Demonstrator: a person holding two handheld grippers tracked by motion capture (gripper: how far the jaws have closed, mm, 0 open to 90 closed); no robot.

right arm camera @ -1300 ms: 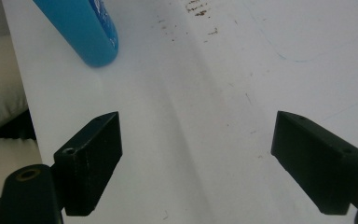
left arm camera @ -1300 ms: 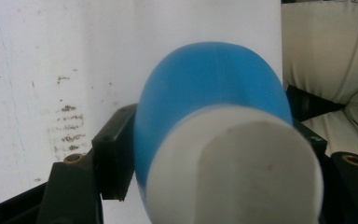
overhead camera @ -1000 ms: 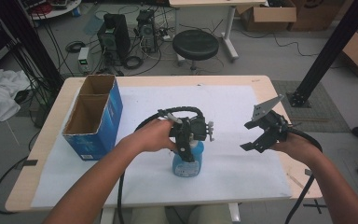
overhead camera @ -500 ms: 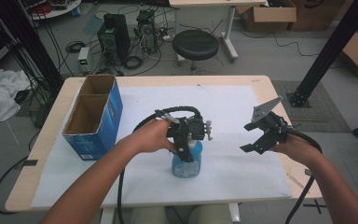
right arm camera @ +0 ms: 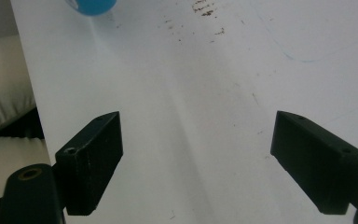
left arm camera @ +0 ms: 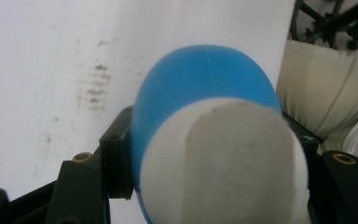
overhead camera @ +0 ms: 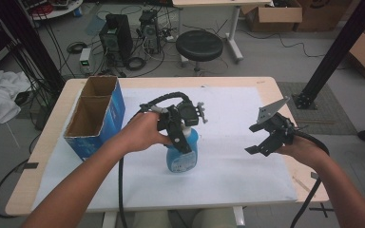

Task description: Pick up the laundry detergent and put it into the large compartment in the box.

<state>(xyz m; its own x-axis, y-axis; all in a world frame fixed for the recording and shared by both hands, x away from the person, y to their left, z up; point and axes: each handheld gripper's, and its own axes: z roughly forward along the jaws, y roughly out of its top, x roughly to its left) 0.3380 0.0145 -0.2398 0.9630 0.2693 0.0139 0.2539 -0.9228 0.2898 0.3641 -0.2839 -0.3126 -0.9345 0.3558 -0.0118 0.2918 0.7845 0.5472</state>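
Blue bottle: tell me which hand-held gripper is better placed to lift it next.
Left. The left hand-held gripper is shut on the blue bottle, its jaws flanking the bottle's neck in the left gripper view. The right hand-held gripper is open over bare white sheet, well apart from the bottle.

A smooth blue plastic bottle (overhead camera: 182, 152) with a matt white cap (left arm camera: 223, 163). Matt black plastic jaws on the left gripper (overhead camera: 178, 137) and right gripper (overhead camera: 261, 137). Matt white paper sheet (overhead camera: 228, 109), lightly stained, over a pale wood table (overhead camera: 275, 88). Blue cardboard box (overhead camera: 95, 116).
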